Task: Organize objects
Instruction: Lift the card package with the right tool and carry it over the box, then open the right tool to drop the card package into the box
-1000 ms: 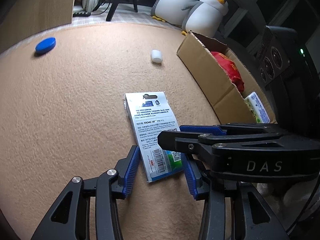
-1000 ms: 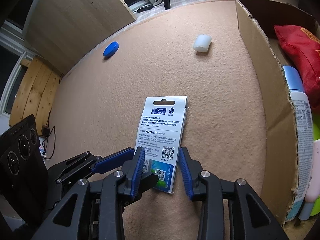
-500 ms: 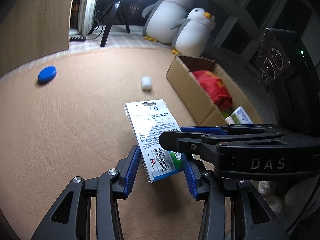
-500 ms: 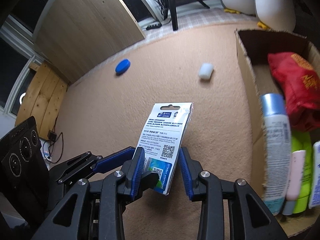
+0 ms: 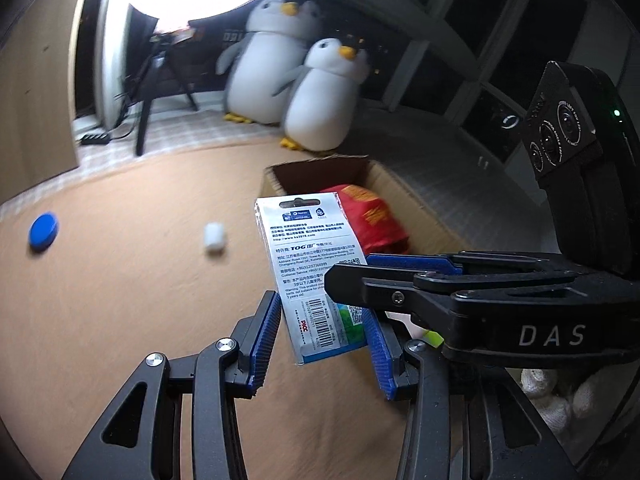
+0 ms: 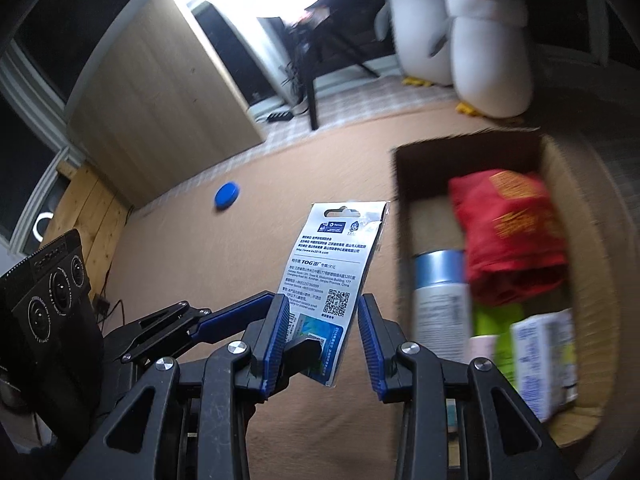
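Two grippers: both reach in on the lower end of one hang-card pack (image 5: 308,264), crossed at right angles
Left gripper (image 5: 320,312): narrowed onto the pack's two side edges, blue pads touching them, holding it
Right gripper (image 6: 322,316): part closed across the same end; I cannot tell whether its pads press or only bracket the pack
Pack: upright, printed back to the cameras, clear of the tan carpet (image 5: 120,300), just beside the cardboard box (image 5: 424,216)
Step in hand: likely carrying the pack to the box; move both hands as one so the crossed fingers do not twist the card
Box edge: the near wall stands between pack and opening, so the pack's bottom corner should clear the rim first
Open room: bare floor at the box's far end beyond the red bag (image 5: 372,220); the spray can (image 6: 440,292) and bottles crowd the near end
Left on the carpet: blue lid (image 5: 43,231) and small white cylinder (image 5: 215,238), well apart from the box
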Available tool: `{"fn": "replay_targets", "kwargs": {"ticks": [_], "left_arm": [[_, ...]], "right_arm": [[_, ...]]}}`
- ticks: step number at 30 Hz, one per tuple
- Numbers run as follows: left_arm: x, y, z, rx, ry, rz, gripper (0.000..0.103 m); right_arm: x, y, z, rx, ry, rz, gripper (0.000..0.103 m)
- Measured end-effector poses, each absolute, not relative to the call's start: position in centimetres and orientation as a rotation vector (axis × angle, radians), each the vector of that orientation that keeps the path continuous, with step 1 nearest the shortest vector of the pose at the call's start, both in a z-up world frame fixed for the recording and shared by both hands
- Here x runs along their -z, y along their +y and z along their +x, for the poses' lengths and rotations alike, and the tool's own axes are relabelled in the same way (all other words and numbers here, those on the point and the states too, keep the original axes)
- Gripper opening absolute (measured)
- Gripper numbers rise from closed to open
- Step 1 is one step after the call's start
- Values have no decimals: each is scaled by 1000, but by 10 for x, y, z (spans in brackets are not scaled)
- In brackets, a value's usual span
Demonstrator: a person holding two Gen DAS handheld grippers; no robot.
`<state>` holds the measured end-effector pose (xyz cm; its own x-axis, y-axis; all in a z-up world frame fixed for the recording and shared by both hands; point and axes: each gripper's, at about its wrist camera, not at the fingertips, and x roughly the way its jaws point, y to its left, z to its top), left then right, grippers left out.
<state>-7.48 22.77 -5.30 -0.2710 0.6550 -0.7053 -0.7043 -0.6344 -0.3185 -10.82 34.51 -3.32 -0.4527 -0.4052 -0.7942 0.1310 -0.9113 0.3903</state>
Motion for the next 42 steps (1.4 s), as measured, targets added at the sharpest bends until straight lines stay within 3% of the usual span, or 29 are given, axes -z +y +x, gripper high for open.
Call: {"fn": "replay_targets", "kwargs": {"ticks": [22,24,26,42], "left_arm": [[65,341,-88,-1939,145,-1065,48],[66,343,-89,-1940,156,-1073,59],[66,343,-89,-1950,159,-1068,62],[58,283,-97,-2015,139,-1087,64]], "right_arm": [[38,435,-137,2499,-418,1466,33],[40,438,-137,2504,-422,1478,34],[42,441,-138,2512,-426,1487,35],[36,426,-127,2513,-486,1455,44]]}}
